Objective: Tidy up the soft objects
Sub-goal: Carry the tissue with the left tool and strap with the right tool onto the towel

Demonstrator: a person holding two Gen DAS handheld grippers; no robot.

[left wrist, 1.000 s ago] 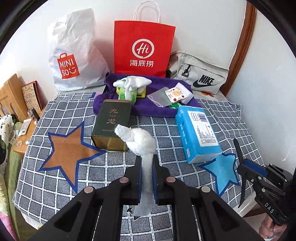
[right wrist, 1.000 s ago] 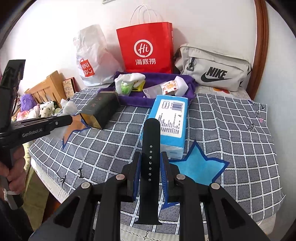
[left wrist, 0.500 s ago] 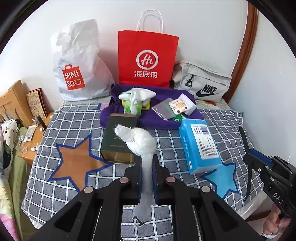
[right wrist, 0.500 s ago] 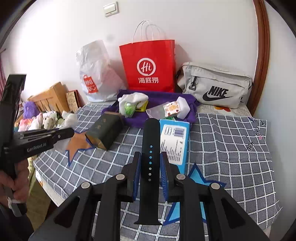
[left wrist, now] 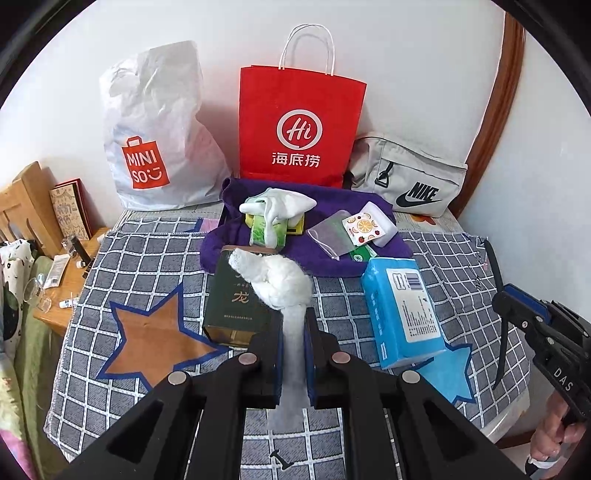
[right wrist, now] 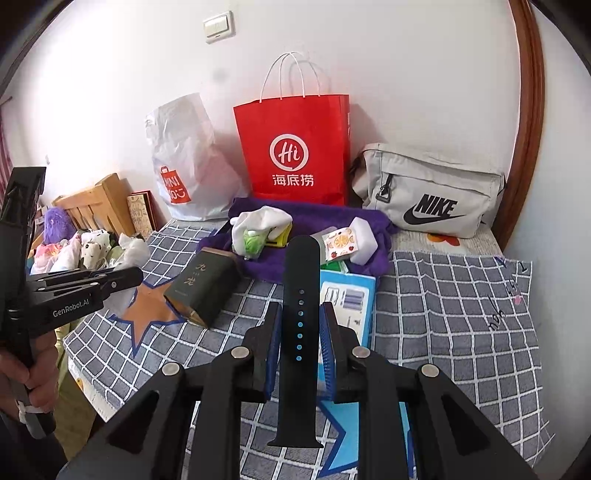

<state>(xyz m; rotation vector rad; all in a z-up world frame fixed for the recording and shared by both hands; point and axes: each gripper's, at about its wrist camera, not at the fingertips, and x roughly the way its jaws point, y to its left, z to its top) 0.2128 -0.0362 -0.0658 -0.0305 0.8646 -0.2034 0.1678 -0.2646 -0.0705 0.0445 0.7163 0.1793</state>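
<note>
both grippers have risen since a second ago — the checked blanket (left wrist: 122, 266) and everything on it now sit lower and smaller in each wrist view, and a wall switch (right wrist: 218, 26) has come into the right view above the red paper bag (left wrist: 301, 125). the grips themselves are unchanged.

the left gripper (left wrist: 293, 354) is clamped almost fully shut on the tail of a knotted white cloth (left wrist: 280, 280), whose knot stands above the fingertips, lifted clear of the blanket and in front of the dark green tin (left wrist: 236, 306) that lies nearer the camera than the red bag. the right gripper (right wrist: 300, 343) is pinched narrow on a black watch strap (right wrist: 300, 295), held upright between the blue pads with both ends sticking out past the fingers, clear of the blanket.

in front of the red bag lies a purple towel (left wrist: 332, 258) carrying a white sock (left wrist: 280, 205) and small packets; a blue tissue pack (left wrist: 402, 310) lies to the tin's right, a white minis0-style plastic bag (left wrist: 159, 129) left of the red bag and a grey nike pouch (left wrist: 410, 177) to its right — all against the wall.
</note>
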